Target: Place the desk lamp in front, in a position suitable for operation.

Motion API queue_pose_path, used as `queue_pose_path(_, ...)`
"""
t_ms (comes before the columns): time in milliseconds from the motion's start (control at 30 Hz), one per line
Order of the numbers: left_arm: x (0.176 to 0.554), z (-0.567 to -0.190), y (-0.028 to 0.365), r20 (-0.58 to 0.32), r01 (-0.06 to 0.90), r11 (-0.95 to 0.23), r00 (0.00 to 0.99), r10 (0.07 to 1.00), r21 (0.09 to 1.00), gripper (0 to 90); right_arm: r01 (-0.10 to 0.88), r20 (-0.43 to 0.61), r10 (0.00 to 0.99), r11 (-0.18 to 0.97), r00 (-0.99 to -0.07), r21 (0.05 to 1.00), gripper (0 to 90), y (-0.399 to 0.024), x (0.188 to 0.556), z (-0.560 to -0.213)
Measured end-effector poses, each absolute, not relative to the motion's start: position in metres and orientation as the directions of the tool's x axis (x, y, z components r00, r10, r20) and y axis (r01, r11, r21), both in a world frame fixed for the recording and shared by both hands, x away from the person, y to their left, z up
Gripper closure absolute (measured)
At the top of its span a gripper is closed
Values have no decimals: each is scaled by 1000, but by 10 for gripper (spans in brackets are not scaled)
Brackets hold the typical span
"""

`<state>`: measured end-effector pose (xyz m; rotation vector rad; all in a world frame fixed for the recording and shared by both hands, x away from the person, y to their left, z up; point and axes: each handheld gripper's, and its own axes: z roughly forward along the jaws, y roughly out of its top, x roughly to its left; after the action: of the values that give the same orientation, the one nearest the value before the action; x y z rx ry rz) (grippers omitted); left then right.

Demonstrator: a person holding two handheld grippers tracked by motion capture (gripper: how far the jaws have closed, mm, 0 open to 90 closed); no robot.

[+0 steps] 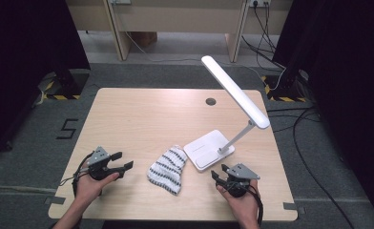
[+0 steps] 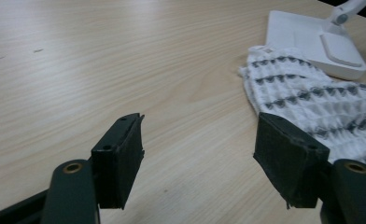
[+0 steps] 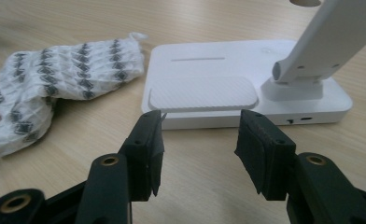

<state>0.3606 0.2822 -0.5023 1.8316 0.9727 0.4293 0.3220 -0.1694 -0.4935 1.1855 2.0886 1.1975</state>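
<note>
Cloth (image 1: 167, 169), white with dark grey checked stripes, lies crumpled on the near half of the wooden table (image 1: 142, 114), between the two grippers and touched by neither. Its far corner sits just beside the near left corner of the white desk lamp's base (image 1: 209, 149), and from the high view I cannot tell whether the two touch. The lamp's arm rises from the right of that base and carries a long white light bar (image 1: 235, 90) slanting up over the table's right half. At the table's near left, the left gripper (image 1: 119, 165) is held in the person's left hand (image 1: 92, 183), its jaws pointing towards the cloth; in the left gripper view they stand wide apart over bare wood with nothing between them, the cloth (image 2: 312, 100) lying just beyond the right jaw. At the near right, the right gripper (image 1: 220, 175) sits in the right hand (image 1: 242, 200); in the right gripper view its jaws are also spread and empty, aimed at the near edge of the lamp base (image 3: 246, 88), with the cloth (image 3: 59, 84) off to the left.
</note>
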Motion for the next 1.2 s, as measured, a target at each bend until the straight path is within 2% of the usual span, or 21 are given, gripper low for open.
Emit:
queue_pose_path(333, 359, -491, 253, -105, 393, -266, 708, 698, 881, 299, 457, -7, 875, 259, -484, 851, 463, -186, 328, -487)
queue_pose_path(833, 367, -484, 212, -99, 366, -361, 807, 582, 858, 271, 441, -29, 883, 262, -468, 859, 389, -191, 351, -484)
queue_pose_path(1200, 375, -491, 189, -107, 365, -405, 839, 534, 838, 236, 413, -42, 897, 243, -439, 878, 363, -189, 367, -481)
